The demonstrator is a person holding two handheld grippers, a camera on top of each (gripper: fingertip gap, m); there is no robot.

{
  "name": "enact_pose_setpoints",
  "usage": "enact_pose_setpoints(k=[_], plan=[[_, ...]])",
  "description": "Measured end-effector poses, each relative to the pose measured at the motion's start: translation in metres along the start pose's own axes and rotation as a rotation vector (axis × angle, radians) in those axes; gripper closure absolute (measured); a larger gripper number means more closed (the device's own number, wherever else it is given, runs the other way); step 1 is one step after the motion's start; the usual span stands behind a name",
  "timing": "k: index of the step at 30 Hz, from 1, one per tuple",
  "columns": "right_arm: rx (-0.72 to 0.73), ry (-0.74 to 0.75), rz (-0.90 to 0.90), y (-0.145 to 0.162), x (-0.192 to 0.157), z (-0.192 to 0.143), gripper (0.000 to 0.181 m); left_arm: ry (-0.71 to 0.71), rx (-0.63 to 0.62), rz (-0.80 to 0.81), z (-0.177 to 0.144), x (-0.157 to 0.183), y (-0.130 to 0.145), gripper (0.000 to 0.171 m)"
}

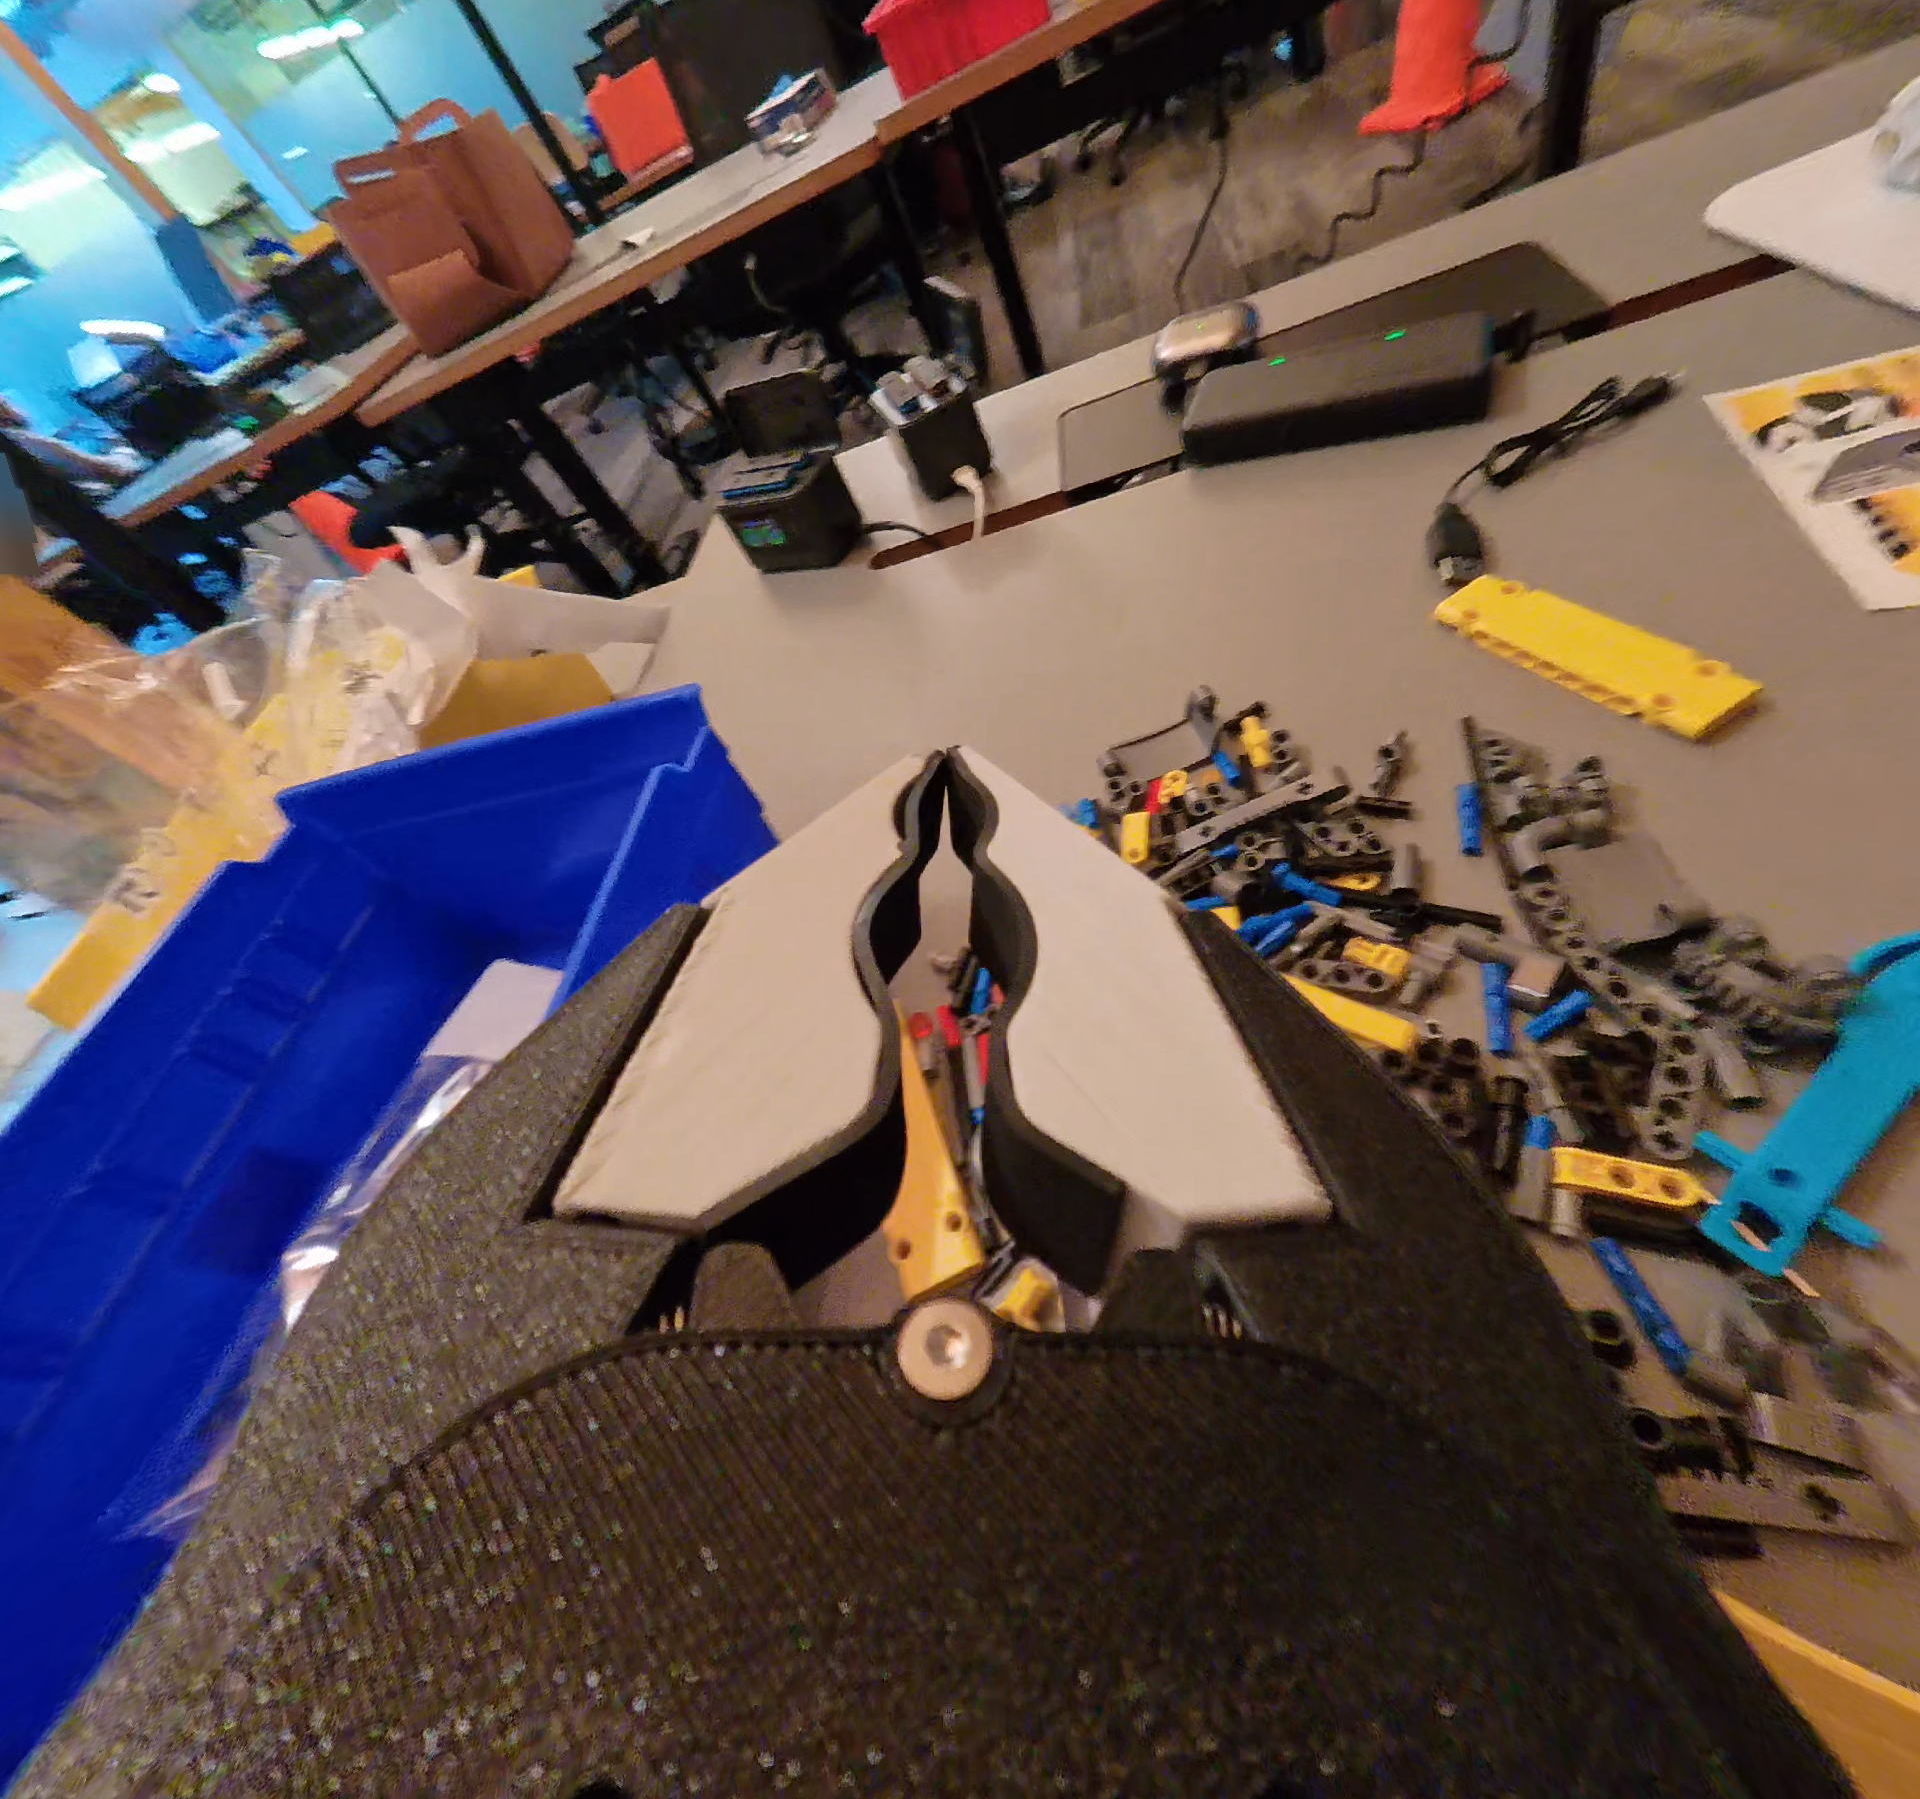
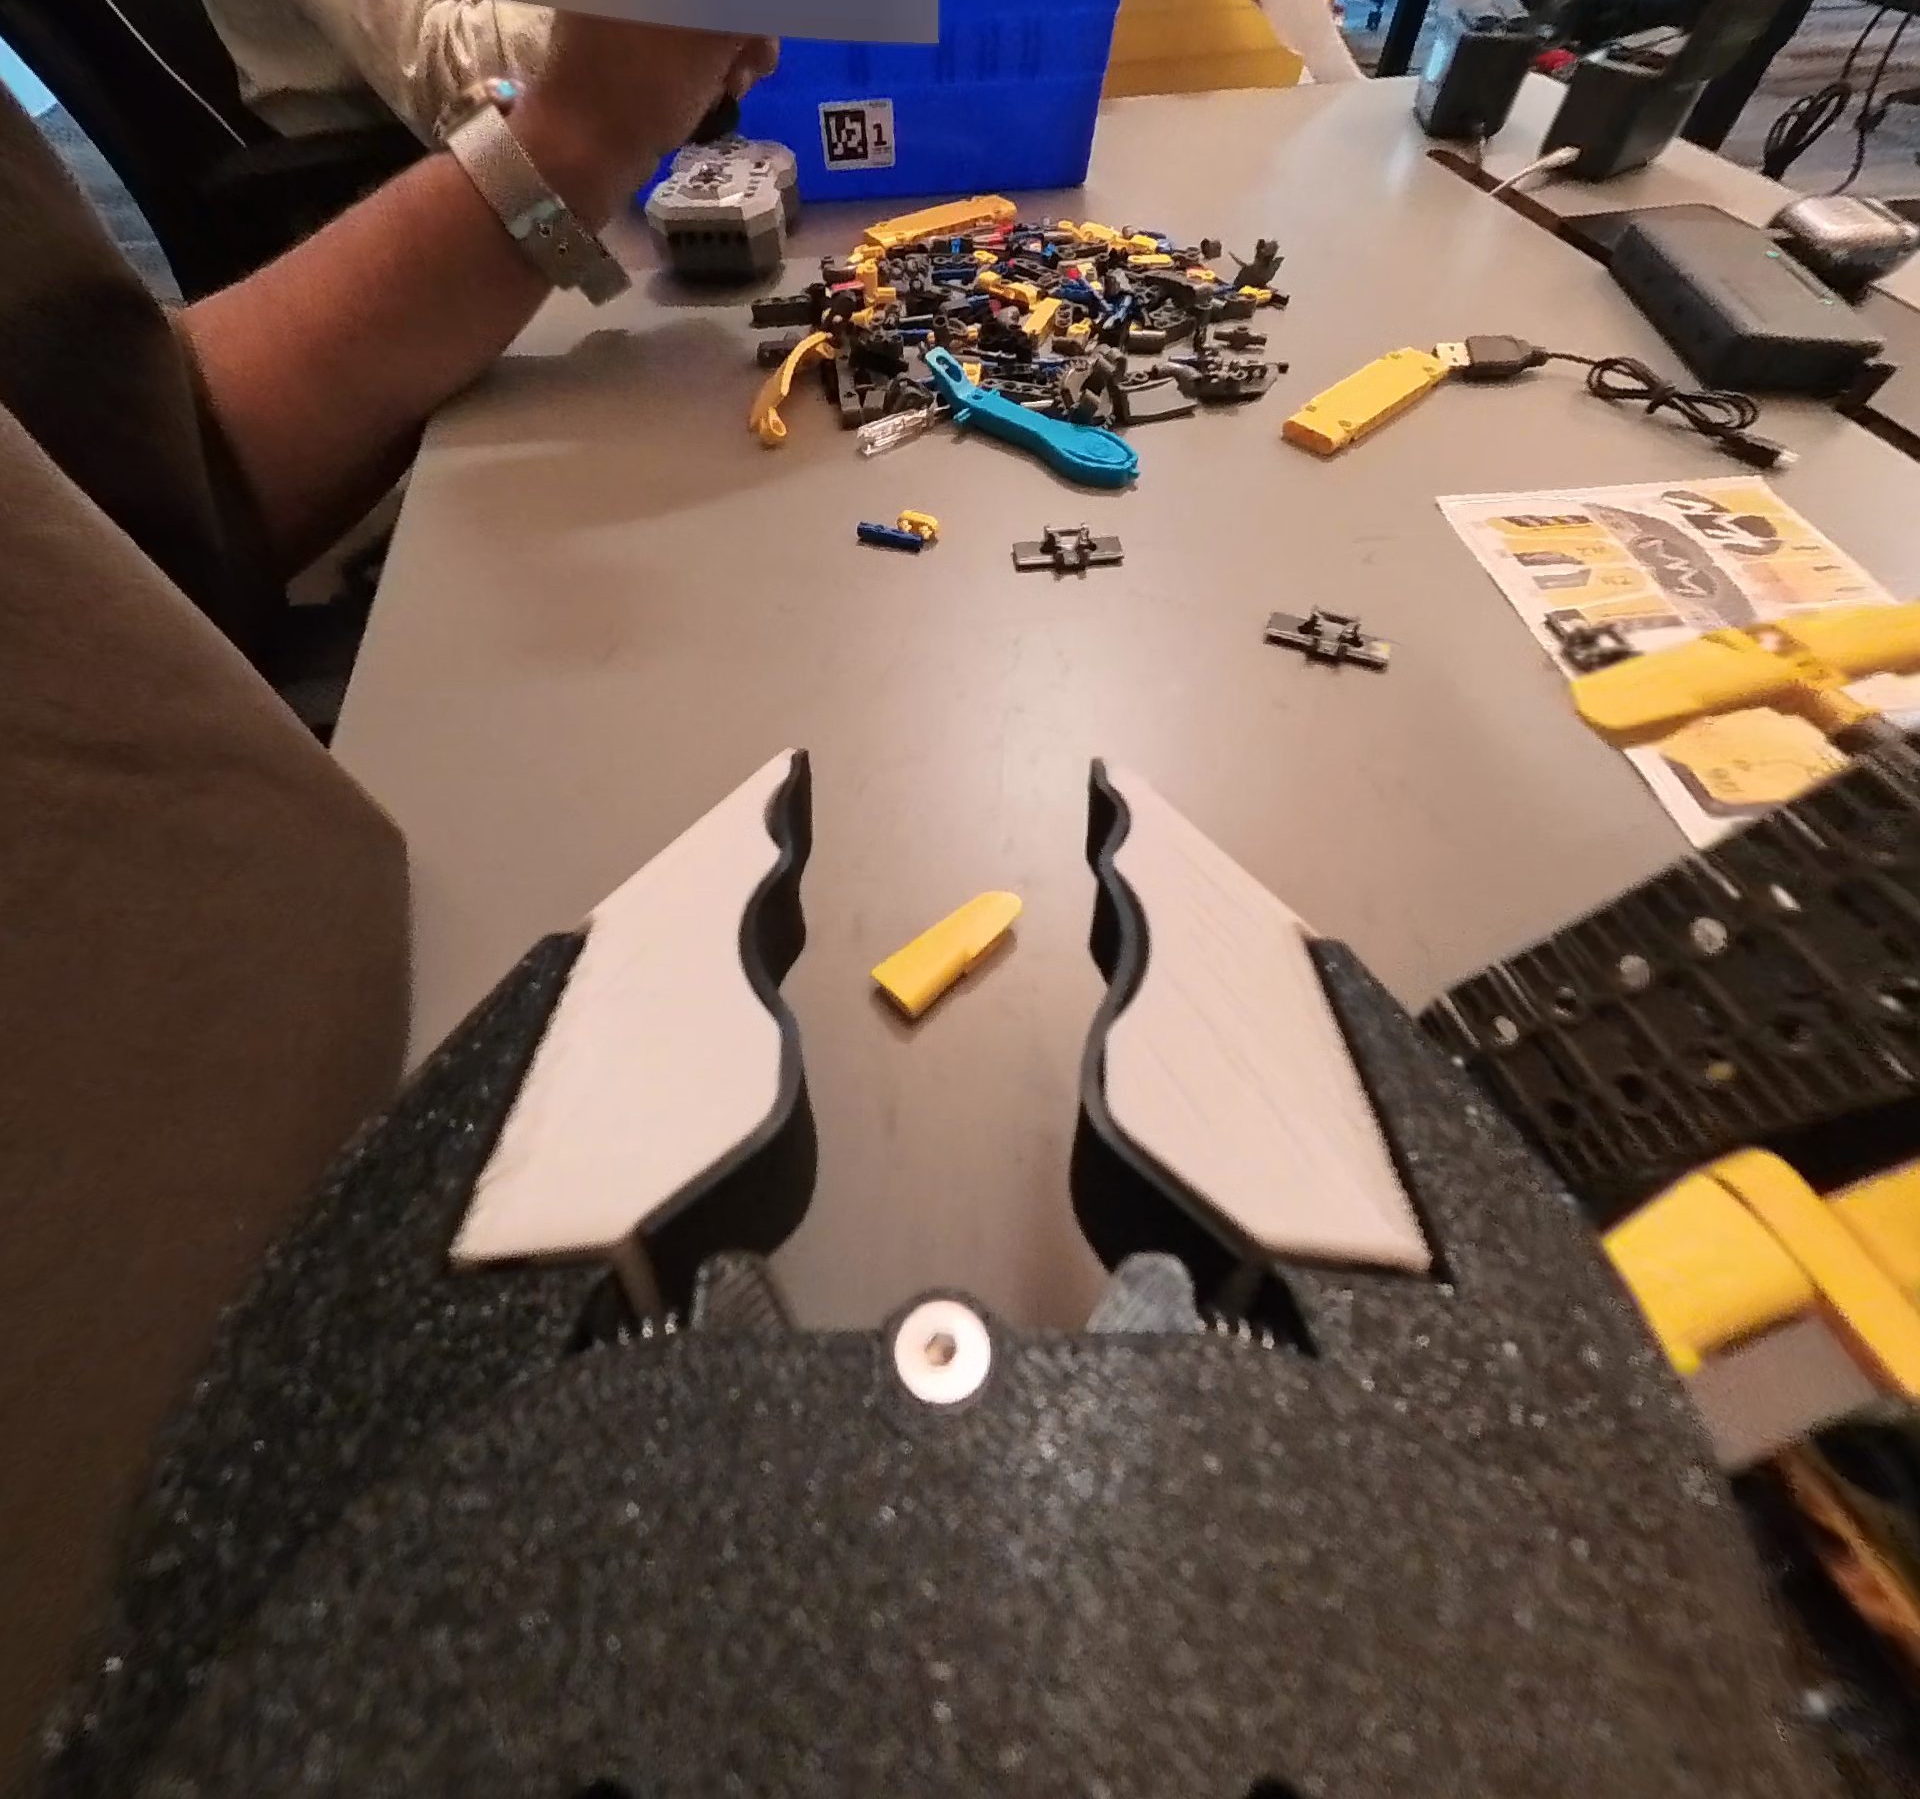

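Observation:
My left gripper (image 1: 945,762) is shut, its fingertips pressed together with nothing visible between them. It hangs over the near edge of a pile of small black, grey, blue and yellow building pieces (image 1: 1351,918), beside a blue bin (image 1: 416,970). My right gripper (image 2: 948,773) is open low over the grey table (image 2: 623,669). A small yellow piece (image 2: 945,949) lies on the table between its fingers, and neither pad touches it. The pile also shows far ahead in the right wrist view (image 2: 1039,305).
A teal lever tool (image 2: 1039,419), a long yellow panel (image 2: 1361,399), two black track links (image 2: 1067,547) (image 2: 1325,637) and a blue pin (image 2: 883,531) lie around. A printed booklet (image 2: 1642,554) and a black-and-yellow model (image 2: 1714,970) sit right. A person's arm (image 2: 364,295) reaches in left. My right fingertips sit around 40 centimeters from my left ones.

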State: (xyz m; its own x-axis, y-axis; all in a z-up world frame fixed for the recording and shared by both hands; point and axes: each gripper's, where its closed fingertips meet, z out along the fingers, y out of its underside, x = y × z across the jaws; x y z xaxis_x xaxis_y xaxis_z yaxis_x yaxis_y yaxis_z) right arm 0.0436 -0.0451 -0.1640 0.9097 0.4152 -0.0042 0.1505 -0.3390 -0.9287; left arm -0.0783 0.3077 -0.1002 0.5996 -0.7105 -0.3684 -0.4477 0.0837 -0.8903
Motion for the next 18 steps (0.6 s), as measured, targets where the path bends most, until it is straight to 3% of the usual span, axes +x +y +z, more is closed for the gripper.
enact_pose_setpoints(k=[6,10,14,18], plan=[[-0.048,-0.018,0.006,0.004,-0.001,0.011,0.126,0.023,-0.034,-0.010,0.007,0.004,0.018,0.171],[-0.064,-0.025,0.034,0.007,0.000,0.011,0.121,-0.135,0.023,0.035,-0.007,-0.023,0.014,0.171],[-0.057,-0.037,0.031,0.007,-0.004,0.008,0.121,-0.224,0.102,-0.036,-0.025,-0.048,0.009,0.171],[-0.063,-0.030,0.030,0.009,-0.006,0.005,0.121,-0.231,0.096,-0.111,-0.030,-0.053,0.016,0.171]])
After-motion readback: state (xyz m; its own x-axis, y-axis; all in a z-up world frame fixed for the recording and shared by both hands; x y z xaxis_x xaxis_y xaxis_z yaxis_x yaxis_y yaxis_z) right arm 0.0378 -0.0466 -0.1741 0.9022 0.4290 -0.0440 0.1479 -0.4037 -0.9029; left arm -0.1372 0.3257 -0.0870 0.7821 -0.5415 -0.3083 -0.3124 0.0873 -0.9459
